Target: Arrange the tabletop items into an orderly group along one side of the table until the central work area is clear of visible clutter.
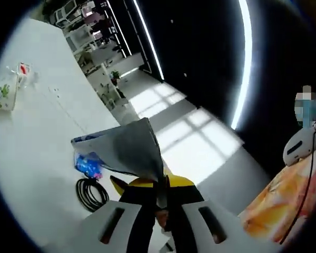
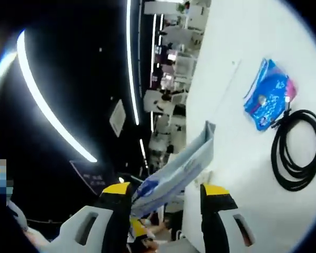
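Fingers on the left gripper are pinching tight on a grey pouch, holding it up off the white table. Over in the right gripper view, the right gripper is sitting with its jaws spread apart, the pouch lying between them, and I can't tell if they're touching it. Further right, a blue packet is lying just beside a coiled black cable.
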The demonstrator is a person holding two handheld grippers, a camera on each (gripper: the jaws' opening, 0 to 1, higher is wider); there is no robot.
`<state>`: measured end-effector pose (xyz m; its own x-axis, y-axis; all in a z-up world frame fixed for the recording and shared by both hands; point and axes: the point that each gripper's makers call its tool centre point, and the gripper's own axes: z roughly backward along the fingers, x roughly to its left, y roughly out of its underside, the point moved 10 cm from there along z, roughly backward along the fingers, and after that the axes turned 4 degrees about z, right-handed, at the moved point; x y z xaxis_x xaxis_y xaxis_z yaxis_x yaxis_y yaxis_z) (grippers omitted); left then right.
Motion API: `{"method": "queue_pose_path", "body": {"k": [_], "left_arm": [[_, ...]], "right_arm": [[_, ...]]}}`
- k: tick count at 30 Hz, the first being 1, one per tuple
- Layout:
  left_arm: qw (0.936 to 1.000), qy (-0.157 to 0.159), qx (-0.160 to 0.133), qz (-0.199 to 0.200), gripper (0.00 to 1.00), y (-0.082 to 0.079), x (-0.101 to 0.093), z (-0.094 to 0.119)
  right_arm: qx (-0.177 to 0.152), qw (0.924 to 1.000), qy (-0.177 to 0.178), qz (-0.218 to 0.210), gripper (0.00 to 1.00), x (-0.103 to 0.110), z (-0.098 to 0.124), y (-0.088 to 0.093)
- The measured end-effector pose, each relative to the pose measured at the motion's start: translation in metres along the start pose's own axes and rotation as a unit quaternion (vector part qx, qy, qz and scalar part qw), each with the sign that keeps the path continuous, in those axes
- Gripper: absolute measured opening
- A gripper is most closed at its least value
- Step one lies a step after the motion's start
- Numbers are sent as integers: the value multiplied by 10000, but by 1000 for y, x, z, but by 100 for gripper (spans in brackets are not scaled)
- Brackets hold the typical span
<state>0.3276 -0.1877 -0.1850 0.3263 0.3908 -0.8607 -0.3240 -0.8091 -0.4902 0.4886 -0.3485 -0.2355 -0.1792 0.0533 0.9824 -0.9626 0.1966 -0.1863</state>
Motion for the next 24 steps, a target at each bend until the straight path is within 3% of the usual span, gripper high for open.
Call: {"method": "queue_pose_path", "body": {"k": [4, 7, 8, 10, 12, 13, 20, 24], "left_arm": [[9984, 195, 424, -322, 2, 0, -8, 2], [9970, 289, 614, -367, 2, 0, -11, 2], [9970, 313, 600, -367, 2, 0, -10, 2], [9974, 286, 573, -324, 3, -1, -8, 3], [9978, 231, 573, -247, 3, -2, -4, 4], [9978, 188, 574, -256, 3, -2, -4, 4], [9982, -524, 275, 125, 5, -15, 15, 19], [9949, -972, 230, -129, 4, -21, 22, 26]], "right_arm": [[-244, 9996, 131, -10, 54, -5, 3, -15], [-369, 9991, 167, 84, 33, -7, 6, -23], [-439, 9986, 221, 202, 21, -8, 6, -25], [-530, 9985, 100, 40, 16, -6, 8, -26], [-560, 9981, 173, 180, 10, -8, 10, -27], [-590, 9973, 241, 378, 6, -9, 11, -28], [-743, 9949, 269, 624, 3, -7, 21, -20], [-817, 9940, 169, 701, 3, -4, 25, -13]]}}
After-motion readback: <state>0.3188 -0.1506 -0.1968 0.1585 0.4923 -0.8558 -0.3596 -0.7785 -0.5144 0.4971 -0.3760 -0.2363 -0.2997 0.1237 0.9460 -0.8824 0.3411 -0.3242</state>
